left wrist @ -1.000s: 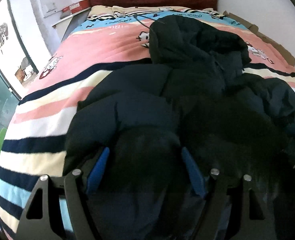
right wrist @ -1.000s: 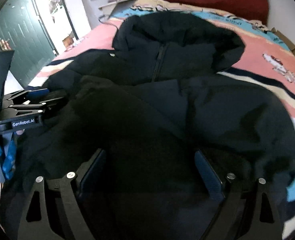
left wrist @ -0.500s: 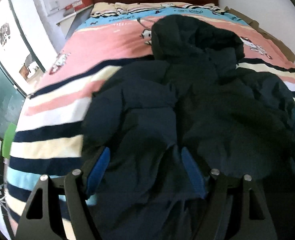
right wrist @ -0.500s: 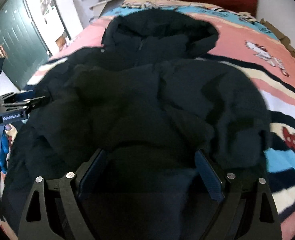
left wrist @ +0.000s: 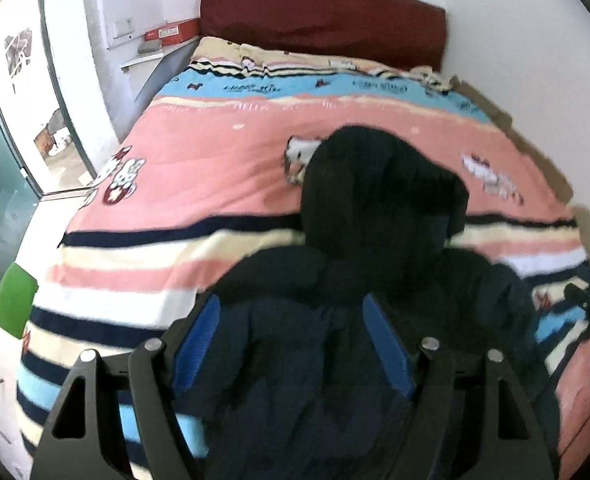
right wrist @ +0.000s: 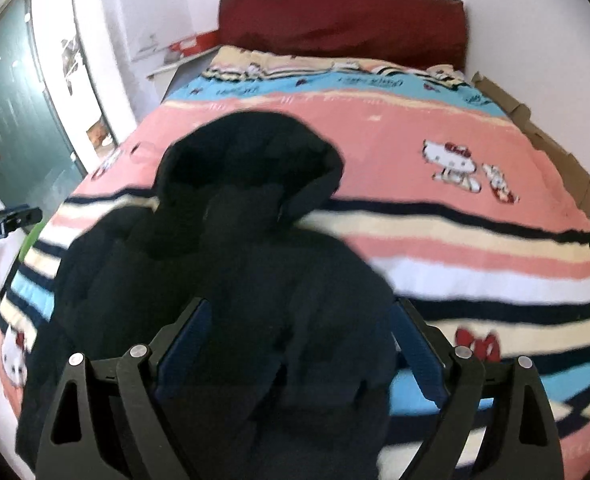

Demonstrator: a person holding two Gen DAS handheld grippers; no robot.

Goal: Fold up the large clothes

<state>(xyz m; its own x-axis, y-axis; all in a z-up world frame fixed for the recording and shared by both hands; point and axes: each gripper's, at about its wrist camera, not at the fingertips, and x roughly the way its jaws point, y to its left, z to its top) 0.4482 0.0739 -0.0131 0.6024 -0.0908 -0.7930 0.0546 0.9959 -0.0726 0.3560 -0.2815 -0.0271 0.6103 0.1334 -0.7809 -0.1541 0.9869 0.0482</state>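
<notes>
One dark jacket (left wrist: 375, 264) lies on one striped bed (left wrist: 199, 168), two grippers above.

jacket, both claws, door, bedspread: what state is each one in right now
jacket: bunched on the bed, hood toward the headboard, not yet folded flat
left claw: open, jacket fabric between its fingers
right claw: open, jacket fabric between its fingers
door: open
bedspread: spread flat
</notes>
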